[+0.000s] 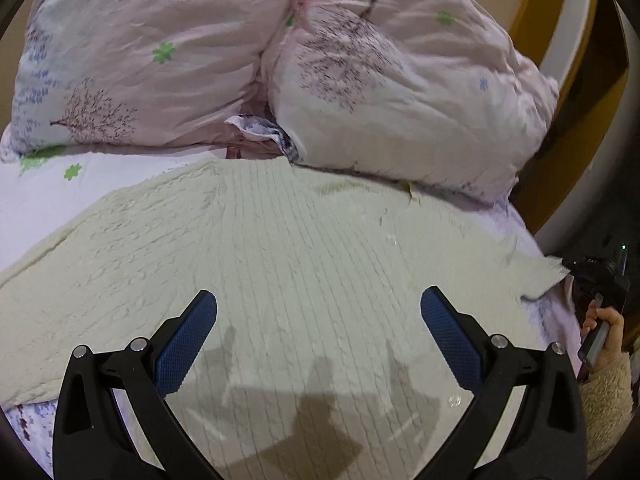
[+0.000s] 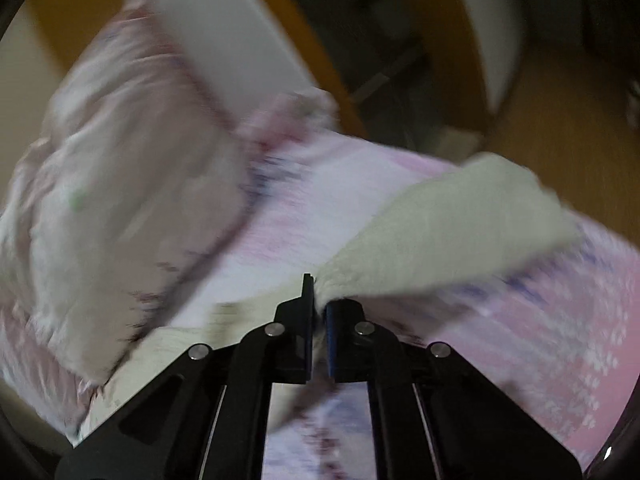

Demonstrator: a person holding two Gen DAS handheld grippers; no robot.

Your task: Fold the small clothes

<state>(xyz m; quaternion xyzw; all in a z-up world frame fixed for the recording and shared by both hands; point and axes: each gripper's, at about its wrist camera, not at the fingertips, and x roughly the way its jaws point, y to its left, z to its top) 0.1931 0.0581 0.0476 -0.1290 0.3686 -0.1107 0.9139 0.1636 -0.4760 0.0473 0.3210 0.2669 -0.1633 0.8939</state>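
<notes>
On bed — one sweater point(image 1: 304, 264), two pillows point(image 1: 152, 60).

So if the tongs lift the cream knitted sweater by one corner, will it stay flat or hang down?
It will probably hang down: the corner pinched in the right tongs already droops in a soft fold. The cream knitted sweater lies limp and follows the bed, so it looks floppy. Its thick ribbed knit suggests some weight and little slipping.

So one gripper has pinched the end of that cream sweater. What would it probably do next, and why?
Probably carry it inward over the sweater's body. The right gripper is shut on a sleeve-like end of the cream knit sweater, already lifted off the bed sheet, while the left gripper hangs open above the flat middle.
</notes>
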